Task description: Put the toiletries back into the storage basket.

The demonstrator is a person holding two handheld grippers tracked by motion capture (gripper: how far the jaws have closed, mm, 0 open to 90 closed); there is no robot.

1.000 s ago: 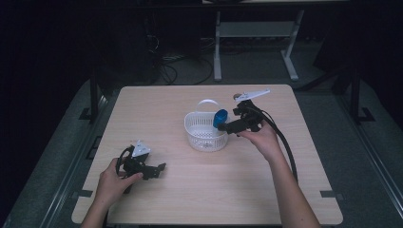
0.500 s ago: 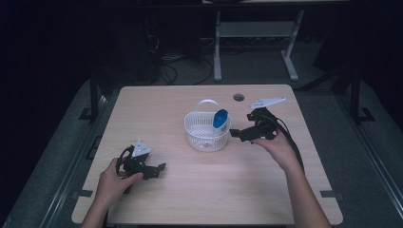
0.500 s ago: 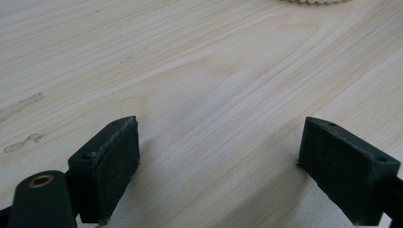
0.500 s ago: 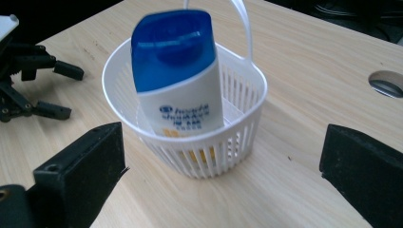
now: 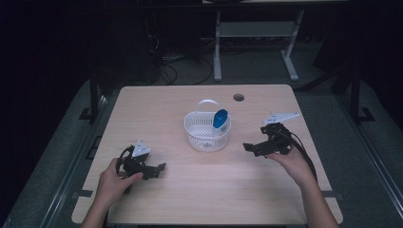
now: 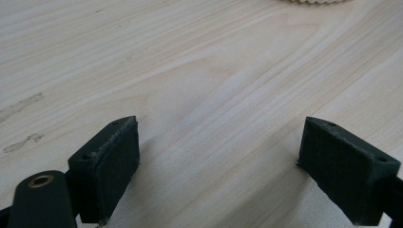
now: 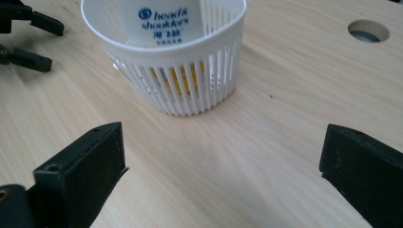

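**Right tongs back off from the basket, bottle left inside**

Pulled away from the basket: over the last second the right tongs (image 5: pixel 254 147) have drawn back from the rim toward the person's side and now sit well apart from it, empty. The left tongs (image 5: pixel 157 170) have not shifted.

High view: the basket (image 5: pixel 207 137) stands ahead of and between the two tongs, nearer the right pair. The bottle (image 5: pixel 220 118) leans upright inside it against the wall on the right tongs' side, its blue top above the rim. The left tongs rest low on the worktop (image 5: pixel 199 199), near its front edge, in the person's left hand (image 5: pixel 111 183). A round cable hole (image 5: pixel 238 97) lies beyond the basket.

Left gripper view: the jaws are spread wide with nothing between them, just bare wood; the tongs (image 6: pixel 218 166) sit close to the surface. A sliver of the basket's foot (image 6: pixel 313 1) shows far ahead.

Right gripper view: the jaws gape wide and hold nothing, tongs (image 7: pixel 221 171) aimed at the basket (image 7: pixel 190 90), which stands ahead and slightly left of the gap. The bottle's white label (image 7: pixel 161 19) shows behind the slats; something yellow lies lower in the basket, too hidden to name. The left tongs (image 7: pixel 28 40) show beyond, at far left.

My reading: the bottle has been dropped in and released, so the placing looks done.
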